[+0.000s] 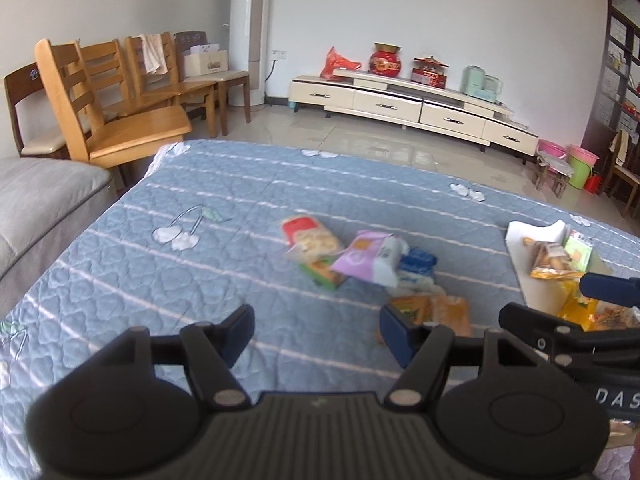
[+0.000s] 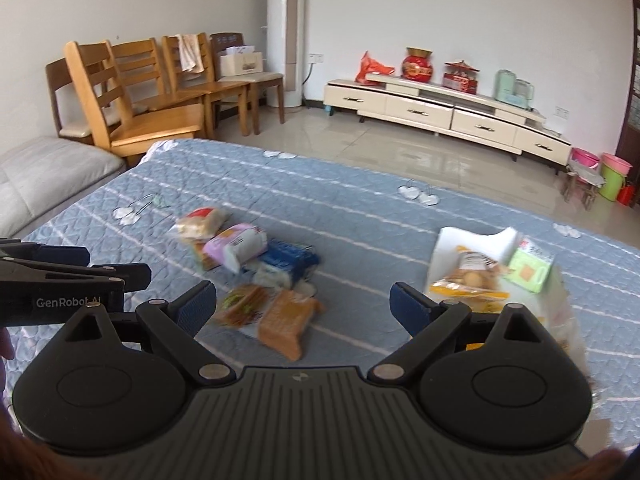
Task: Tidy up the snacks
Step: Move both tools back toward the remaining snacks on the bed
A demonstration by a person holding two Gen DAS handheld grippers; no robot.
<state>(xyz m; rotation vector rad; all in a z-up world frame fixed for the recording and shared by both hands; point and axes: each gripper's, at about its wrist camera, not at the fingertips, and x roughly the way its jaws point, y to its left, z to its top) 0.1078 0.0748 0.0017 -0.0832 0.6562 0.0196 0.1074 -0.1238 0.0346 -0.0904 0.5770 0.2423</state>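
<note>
**Loose snacks lie dead ahead of both grippers; the right one has the shorter line**

I have both tools over the blue quilted cover [image 1: 200,264], and both are released: the left gripper [image 1: 318,330] has its jaws spread with only bedding between them, and the right gripper [image 2: 304,306] is spread too, gripping nothing.

The scattered pile of snacks [image 2: 256,276] sits mid-frame in the right wrist view, just above and between my right fingertips. The orange-brown packet [image 2: 286,330] is the lowest piece in that frame, lying partly in the gap between the jaws. Its long axis runs on a diagonal, from upper right down towards the lower middle, so I judge I would have to roll the wrist to close across its narrow side rather than along its length. Whether the pads are already down at its level I cannot tell.

In the left wrist view the same pile sits centre to right, and the nearest packet peeks out beside my right-hand finger [image 1: 396,334], off the centre line.

The white tray [image 2: 452,248], already holding a few packets, lies at the right of the right wrist frame, beside the right gripper and well apart from the left one. On that layout I judge the right hand better placed both to pick and to deliver.
</note>
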